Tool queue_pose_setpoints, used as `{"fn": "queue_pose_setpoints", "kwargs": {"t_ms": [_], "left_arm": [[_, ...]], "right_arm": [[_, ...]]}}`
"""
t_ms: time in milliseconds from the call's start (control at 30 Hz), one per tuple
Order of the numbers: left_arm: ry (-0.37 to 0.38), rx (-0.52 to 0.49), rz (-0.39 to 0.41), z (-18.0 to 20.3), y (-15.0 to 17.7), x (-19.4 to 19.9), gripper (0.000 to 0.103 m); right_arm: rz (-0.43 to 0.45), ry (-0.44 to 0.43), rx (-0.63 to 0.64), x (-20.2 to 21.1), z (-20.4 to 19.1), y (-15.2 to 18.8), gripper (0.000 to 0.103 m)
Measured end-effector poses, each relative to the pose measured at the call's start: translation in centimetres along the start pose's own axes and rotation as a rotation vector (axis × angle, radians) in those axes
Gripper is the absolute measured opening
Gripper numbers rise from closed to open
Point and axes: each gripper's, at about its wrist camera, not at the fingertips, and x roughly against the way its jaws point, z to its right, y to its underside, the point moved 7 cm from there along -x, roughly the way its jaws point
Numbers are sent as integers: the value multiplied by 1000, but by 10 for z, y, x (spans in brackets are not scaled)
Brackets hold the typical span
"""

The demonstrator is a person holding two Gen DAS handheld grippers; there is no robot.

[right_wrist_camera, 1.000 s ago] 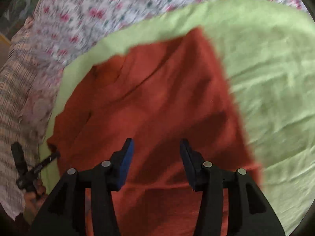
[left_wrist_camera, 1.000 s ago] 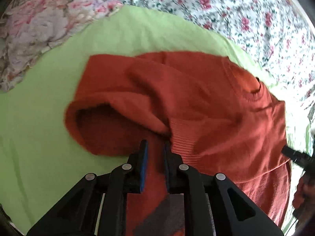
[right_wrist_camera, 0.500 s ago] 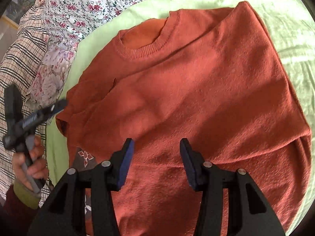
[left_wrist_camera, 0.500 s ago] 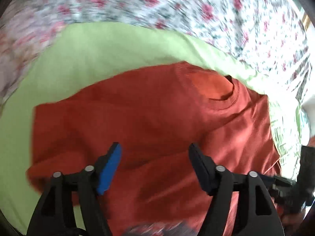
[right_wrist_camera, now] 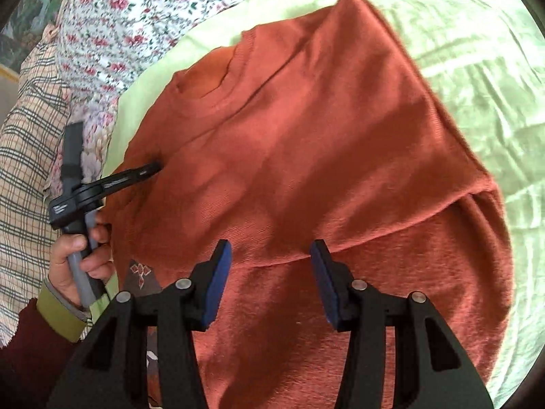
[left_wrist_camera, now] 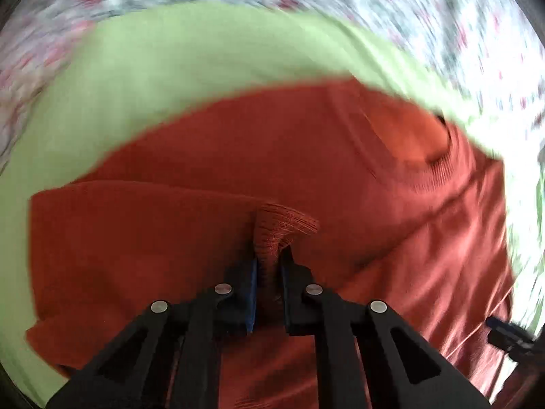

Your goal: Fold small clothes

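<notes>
You are pinching a ribbed cuff (left_wrist_camera: 284, 226) of the rust-orange sweater (right_wrist_camera: 306, 143) in your left gripper (left_wrist_camera: 269, 272); its jaws have just been closing and are now narrow, with the knit standing up between the pads. That hold looks meant to carry the sleeve across the body for a fold, since the cuff is the one firm edge of a limp sleeve. Your right gripper (right_wrist_camera: 269, 283) is hovering about half open over the lower part of the sweater, nothing between its pads, likely waiting to pin or take the hem.

The sweater is lying front up on a light green sheet (right_wrist_camera: 477, 68) spread on the bed, its neckline (right_wrist_camera: 207, 81) toward the floral bedding (right_wrist_camera: 119, 17). One sleeve is already lying folded across the lower body, making a straight crease line just ahead of your right gripper.

Green sheet is showing beyond the far side edge, so you are having room to slide outward there. On your left hand's (right_wrist_camera: 78, 255) side the sweater edge is running close to a plaid fabric (right_wrist_camera: 27, 143), leaving less room.
</notes>
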Motion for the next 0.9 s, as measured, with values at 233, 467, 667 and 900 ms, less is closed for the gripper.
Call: {"fn": "queue_pose_setpoints", "kwargs": {"t_ms": [233, 467, 667, 900], "left_arm": [[175, 157, 195, -31, -18, 92, 9], [396, 38, 225, 69, -16, 125, 9], [471, -89, 82, 174, 12, 73, 9], [381, -132, -70, 202, 39, -5, 25]], "right_arm": [[34, 4, 24, 12, -8, -4, 50], [80, 6, 5, 24, -8, -8, 50], [119, 34, -55, 39, 18, -9, 50], [141, 65, -139, 55, 52, -5, 50]]}}
